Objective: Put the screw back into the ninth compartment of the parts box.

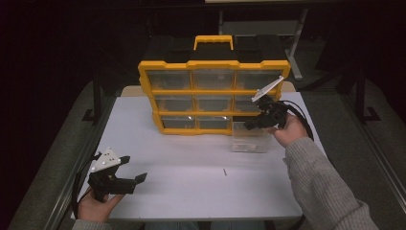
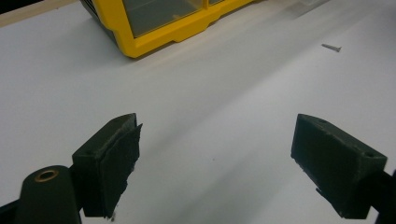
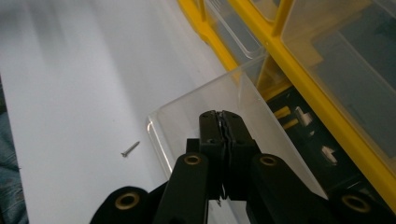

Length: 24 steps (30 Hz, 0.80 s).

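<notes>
We see the left gripper (image 1: 125,173) near the table's (image 1: 191,191) front left corner, fingers spread wide. The right gripper (image 1: 252,124), fingers pressed together (nothing visible between them), hovers over a clear bin (image 1: 250,140) touching the yellow organizer (image 1: 213,91); a screw (image 1: 224,172) lies mid-table.

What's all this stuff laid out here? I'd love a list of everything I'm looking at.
organiser case: one, yellow frame with clear drawers and a yellow handle, standing upright at the far side of the table.
clear drawer: one, transparent, pulled out, on the table in front of the case's lower right corner.
screw: one, small, grey, lying loose mid-table.
table: one, white.
left gripper: black, jaws open, near left, holding nothing.
right gripper: black, jaws shut, at the clear drawer.
</notes>
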Each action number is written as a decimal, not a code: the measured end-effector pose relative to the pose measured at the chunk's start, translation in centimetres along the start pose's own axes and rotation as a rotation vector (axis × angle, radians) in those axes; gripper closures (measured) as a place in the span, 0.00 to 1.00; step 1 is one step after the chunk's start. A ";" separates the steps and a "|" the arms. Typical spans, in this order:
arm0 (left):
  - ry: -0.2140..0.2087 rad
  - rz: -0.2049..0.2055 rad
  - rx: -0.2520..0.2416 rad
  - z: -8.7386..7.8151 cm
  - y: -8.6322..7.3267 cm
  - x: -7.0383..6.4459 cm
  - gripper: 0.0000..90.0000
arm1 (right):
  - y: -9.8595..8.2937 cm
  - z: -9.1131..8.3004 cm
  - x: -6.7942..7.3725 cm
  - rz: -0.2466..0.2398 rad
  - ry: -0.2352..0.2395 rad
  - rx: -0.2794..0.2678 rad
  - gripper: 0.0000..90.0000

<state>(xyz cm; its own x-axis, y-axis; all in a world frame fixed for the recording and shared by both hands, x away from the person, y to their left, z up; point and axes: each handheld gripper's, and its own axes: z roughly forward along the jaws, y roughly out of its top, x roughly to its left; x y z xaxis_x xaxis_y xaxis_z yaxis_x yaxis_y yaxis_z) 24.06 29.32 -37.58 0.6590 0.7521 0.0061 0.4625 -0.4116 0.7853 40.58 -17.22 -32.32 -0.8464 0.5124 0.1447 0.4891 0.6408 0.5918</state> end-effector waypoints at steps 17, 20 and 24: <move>-0.002 -0.001 0.001 0.0 0.0 0.0 0.17 | -1.4 2.0 -0.8 0.025 -0.016 0.038 0.89; -0.001 0.000 0.000 0.0 0.0 0.0 0.17 | -1.3 1.5 -0.5 0.022 -0.015 0.017 0.88; -0.001 0.000 0.002 0.1 0.0 0.0 0.17 | -0.7 0.4 1.1 0.018 0.006 -0.017 0.83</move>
<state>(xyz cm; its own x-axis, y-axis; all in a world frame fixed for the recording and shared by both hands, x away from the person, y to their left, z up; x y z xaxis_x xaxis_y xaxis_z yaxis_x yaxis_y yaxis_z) 24.07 29.30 -37.64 0.6598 0.7514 0.0053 0.4638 -0.4128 0.7839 39.34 -16.89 -32.88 -0.8387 0.5204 0.1606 0.5009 0.6214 0.6024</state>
